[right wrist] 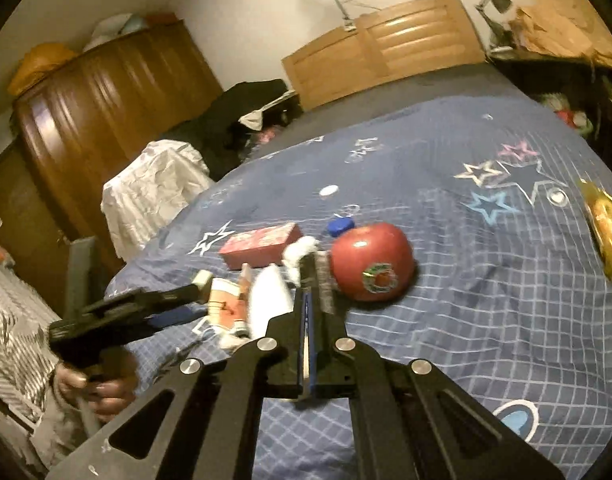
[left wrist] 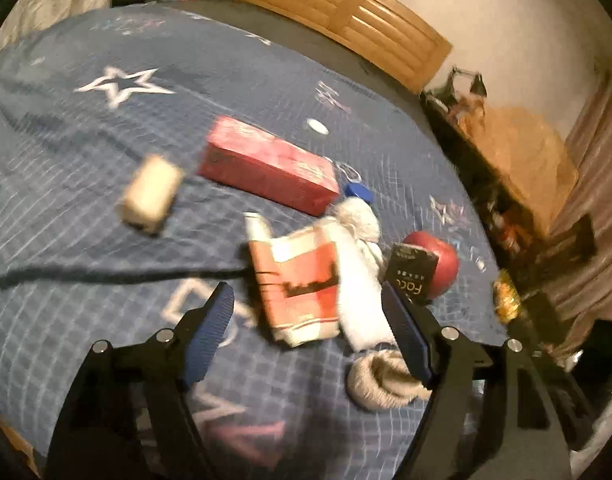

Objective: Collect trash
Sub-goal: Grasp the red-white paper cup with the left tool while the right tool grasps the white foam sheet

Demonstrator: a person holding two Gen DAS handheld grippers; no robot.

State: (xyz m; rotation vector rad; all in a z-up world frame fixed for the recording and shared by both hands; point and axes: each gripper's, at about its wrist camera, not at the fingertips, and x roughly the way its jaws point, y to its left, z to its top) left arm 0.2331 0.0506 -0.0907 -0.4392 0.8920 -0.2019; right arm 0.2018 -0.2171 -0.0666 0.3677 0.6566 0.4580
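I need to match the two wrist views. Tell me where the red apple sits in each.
Left wrist: red apple right of centre, partly behind a black packet.
Right wrist: centre, just beyond the right gripper.
Shared landmark: long red box on the bedspread, also seen at.

The small black packet (left wrist: 411, 276) reads "Face".

bedspread (left wrist: 106, 128): blue, white grid, stars | box (left wrist: 266, 164): red | apple (right wrist: 370, 266): red
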